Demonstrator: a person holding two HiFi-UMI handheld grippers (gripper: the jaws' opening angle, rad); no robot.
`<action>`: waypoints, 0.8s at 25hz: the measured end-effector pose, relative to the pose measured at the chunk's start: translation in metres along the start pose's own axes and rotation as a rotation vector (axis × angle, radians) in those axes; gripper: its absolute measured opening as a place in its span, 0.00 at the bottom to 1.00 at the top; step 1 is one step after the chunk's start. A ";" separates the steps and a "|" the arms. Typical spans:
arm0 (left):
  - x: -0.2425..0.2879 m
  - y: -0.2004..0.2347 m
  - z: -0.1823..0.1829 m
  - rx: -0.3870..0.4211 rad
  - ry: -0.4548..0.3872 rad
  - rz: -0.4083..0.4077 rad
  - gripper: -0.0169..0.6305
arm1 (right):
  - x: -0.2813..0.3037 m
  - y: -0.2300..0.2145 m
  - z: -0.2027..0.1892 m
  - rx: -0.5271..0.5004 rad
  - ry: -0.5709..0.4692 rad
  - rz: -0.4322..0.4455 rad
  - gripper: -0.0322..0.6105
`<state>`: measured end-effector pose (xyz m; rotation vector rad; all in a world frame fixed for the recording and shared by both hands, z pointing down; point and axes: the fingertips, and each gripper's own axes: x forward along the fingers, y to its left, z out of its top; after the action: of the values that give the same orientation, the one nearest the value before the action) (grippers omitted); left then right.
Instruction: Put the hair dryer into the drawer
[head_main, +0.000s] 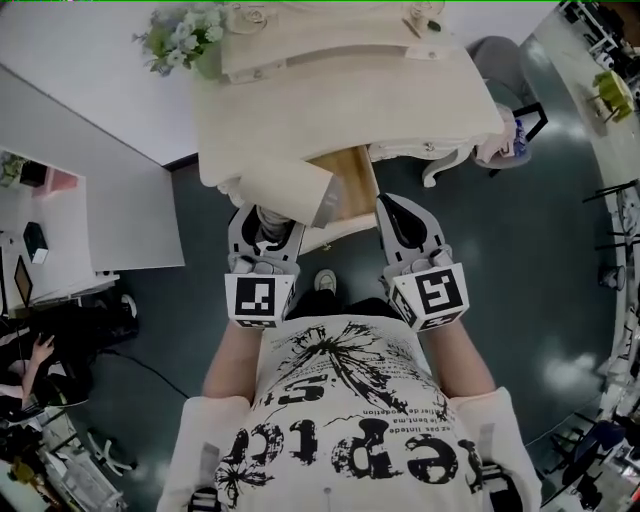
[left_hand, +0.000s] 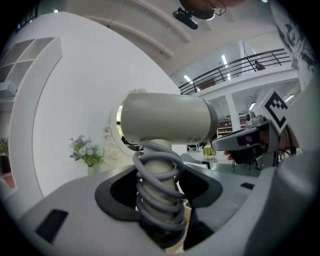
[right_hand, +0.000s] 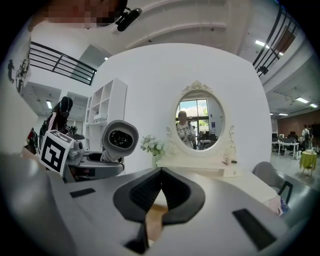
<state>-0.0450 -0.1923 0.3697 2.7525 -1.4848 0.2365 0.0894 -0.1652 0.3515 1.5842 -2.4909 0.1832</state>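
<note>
A cream hair dryer (head_main: 285, 190) with its grey cord coiled round the handle (left_hand: 157, 195) stands upright in my left gripper (head_main: 268, 222), which is shut on that handle. Its barrel (left_hand: 165, 120) lies crosswise above the jaws. The dryer hangs at the left front corner of the open drawer (head_main: 350, 185), whose wooden bottom shows under the cream dressing table (head_main: 350, 100). My right gripper (head_main: 398, 210) is beside the drawer's right front corner, jaws shut with nothing in them. In the right gripper view the dryer (right_hand: 120, 139) shows to the left, nozzle facing the camera.
A vase of flowers (head_main: 185, 40) and an oval mirror (right_hand: 200, 117) stand on the dressing table top. A grey chair (head_main: 500, 60) is at the table's right. A white desk (head_main: 90, 200) lies to the left over dark floor.
</note>
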 end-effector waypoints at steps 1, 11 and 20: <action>0.008 0.002 -0.006 -0.002 0.011 -0.011 0.41 | 0.008 -0.003 -0.002 0.004 0.006 0.002 0.07; 0.068 -0.001 -0.083 0.014 0.178 -0.100 0.41 | 0.062 -0.033 -0.044 0.042 0.048 0.072 0.07; 0.121 -0.022 -0.182 0.097 0.432 -0.243 0.41 | 0.092 -0.053 -0.084 -0.056 0.072 0.156 0.07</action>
<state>0.0153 -0.2670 0.5670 2.6789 -1.0486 0.8505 0.1071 -0.2520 0.4538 1.3382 -2.5405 0.1860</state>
